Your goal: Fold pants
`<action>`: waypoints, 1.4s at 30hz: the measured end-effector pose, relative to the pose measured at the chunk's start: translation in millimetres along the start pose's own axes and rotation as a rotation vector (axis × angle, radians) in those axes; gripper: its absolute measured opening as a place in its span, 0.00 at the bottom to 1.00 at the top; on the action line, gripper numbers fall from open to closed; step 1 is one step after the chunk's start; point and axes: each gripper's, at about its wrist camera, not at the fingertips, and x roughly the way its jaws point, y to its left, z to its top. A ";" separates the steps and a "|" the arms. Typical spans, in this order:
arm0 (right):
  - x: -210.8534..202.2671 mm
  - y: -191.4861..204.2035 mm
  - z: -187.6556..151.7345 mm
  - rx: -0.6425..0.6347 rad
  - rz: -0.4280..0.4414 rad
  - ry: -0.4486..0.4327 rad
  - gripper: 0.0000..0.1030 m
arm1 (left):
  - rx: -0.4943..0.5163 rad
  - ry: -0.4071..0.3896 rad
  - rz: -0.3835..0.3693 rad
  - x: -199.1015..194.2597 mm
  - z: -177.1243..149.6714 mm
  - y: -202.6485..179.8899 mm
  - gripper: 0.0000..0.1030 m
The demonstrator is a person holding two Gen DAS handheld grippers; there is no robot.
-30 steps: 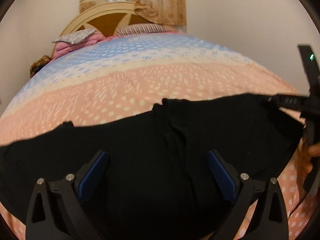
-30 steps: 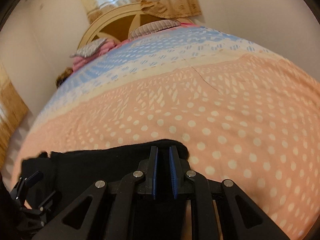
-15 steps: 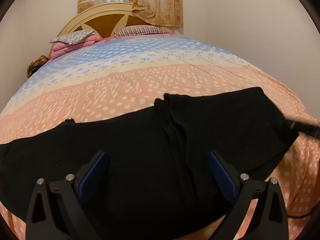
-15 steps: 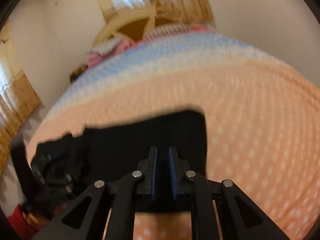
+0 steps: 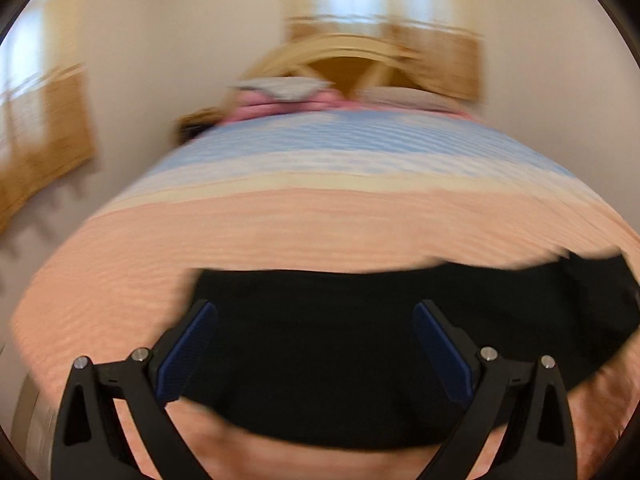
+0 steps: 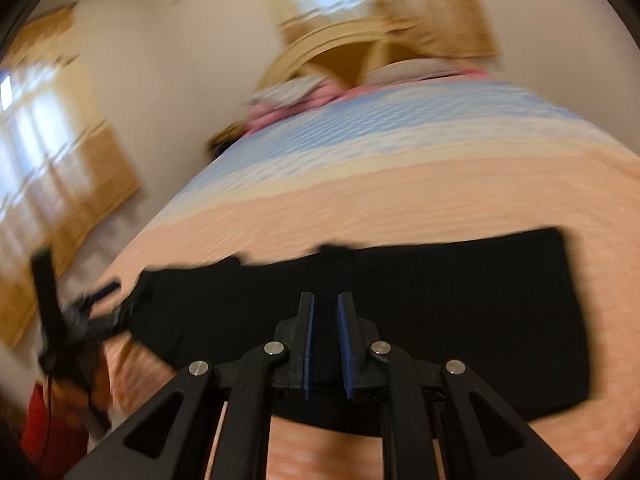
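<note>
Black pants (image 5: 360, 340) lie flat across the peach part of the bed cover, near its front edge. They also show in the right wrist view (image 6: 440, 312) as a long dark strip. My left gripper (image 5: 316, 344) is open and empty, its blue pads (image 5: 188, 352) wide apart above the left end of the pants. My right gripper (image 6: 325, 344) has its jaws nearly together with a narrow gap and nothing between them, above the pants' front edge. The left gripper also shows blurred at the left of the right wrist view (image 6: 80, 320). Both views are motion-blurred.
The bed cover (image 5: 320, 216) is peach in front and blue farther back. Pillows (image 5: 280, 92) and a wooden headboard (image 5: 344, 60) are at the far end. Curtained windows are on the left wall (image 6: 48, 160) and behind the headboard. The bed's left edge drops to the floor.
Both grippers have swung left and pulled back from the bed. The right gripper has let go of the pants' corner, and the pants now lie flat. The left gripper has stayed open.
</note>
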 end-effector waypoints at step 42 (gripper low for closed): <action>25.5 22.9 -17.5 0.182 0.145 -0.025 0.12 | -0.080 -0.107 -0.156 -25.9 22.5 -26.7 0.27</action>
